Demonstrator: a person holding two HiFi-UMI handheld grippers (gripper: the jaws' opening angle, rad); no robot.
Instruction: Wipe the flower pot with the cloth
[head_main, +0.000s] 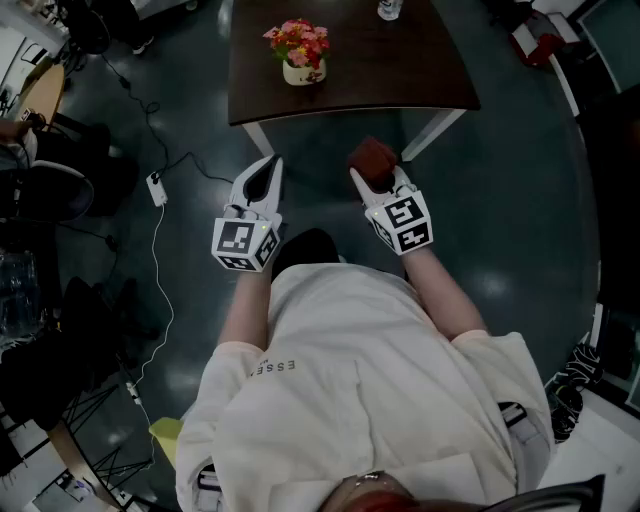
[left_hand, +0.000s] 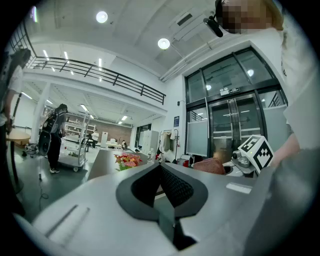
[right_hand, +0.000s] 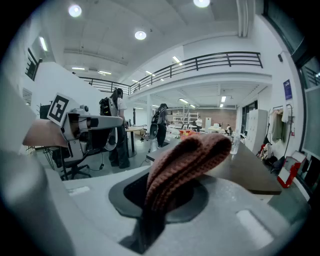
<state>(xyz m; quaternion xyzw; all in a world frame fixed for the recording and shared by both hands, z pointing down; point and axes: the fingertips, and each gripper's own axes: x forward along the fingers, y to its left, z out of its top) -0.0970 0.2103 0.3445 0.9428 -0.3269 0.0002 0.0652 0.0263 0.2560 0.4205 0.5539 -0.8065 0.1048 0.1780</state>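
- The left gripper is empty. Its two dark pads, finely ribbed, are pressed flat against each other, and its shell is smooth, pale grey plastic.
- The right gripper pinches the cloth. This is a thick, rust-brown knitted piece with clear ribbing (it looks like wool). Folded double, it arches up out of the jaws and droops forward in a rounded hump.
- Each gripper has a white marker cube with black square patterns at its rear, close to the person's wrist.
- The flower pot is small, cream-coloured and rounded. It stands on the table, left of the middle and not far from the near edge.
- The pot holds a tight bunch of pink, red and orange flowers.
- The table has a smooth, dark brown top on slim white legs. A clear bottle stands at its far edge.
- Both grippers are held side by side just short of the table's near edge, over the glossy dark floor. The cloth is well apart from the pot.
- A thin white cable trails across the floor on the left.
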